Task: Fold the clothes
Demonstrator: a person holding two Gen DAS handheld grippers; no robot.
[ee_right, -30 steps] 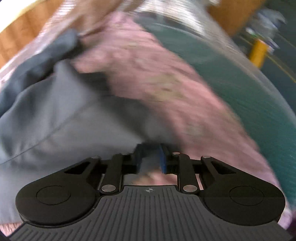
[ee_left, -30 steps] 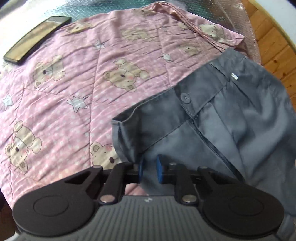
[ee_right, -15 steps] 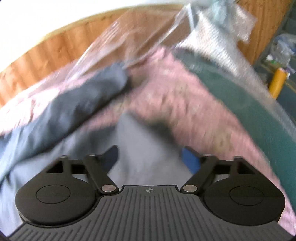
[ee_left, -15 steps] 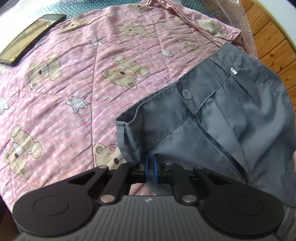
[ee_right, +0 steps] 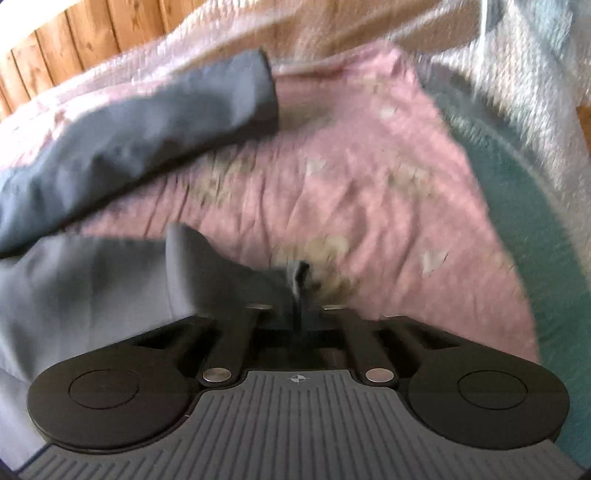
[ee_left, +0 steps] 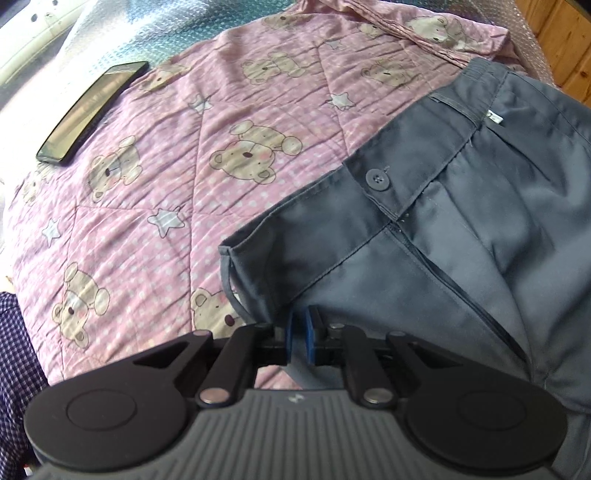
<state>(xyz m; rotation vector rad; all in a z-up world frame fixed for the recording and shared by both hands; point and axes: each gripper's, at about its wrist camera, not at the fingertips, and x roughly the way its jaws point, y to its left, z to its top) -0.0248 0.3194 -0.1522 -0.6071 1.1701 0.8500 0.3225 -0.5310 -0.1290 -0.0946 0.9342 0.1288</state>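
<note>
Pink quilt (ee_left: pixel 177 206) with teddy bears and stars covers most of the bed, with bubble wrap (ee_left: pixel 155 33) showing past its far edge and wood panelling (ee_right: pixel 74 40) behind. A black phone (ee_left: pixel 92 110) lies near the quilt's far left edge.

Grey trousers (ee_left: pixel 461 236) are spread over the right side of the quilt, waistband facing the left camera, the button (ee_left: pixel 376 180) done up and the fly seam running down from it. One leg (ee_right: pixel 147 125) stretches toward the far edge in the right view, which is pretty blurry.

Left gripper (ee_left: pixel 299 334) sits low at the near edge, pointing across the bed, its blue pads almost together and pinching the waistband's side edge. Right gripper (ee_right: pixel 299 317) is also low, angled toward the far corner, fingers closed tight on a bunched fold of the grey fabric that sticks up just past the tips. A bit of blue checked cloth (ee_left: pixel 14 354) shows at the left edge.
</note>
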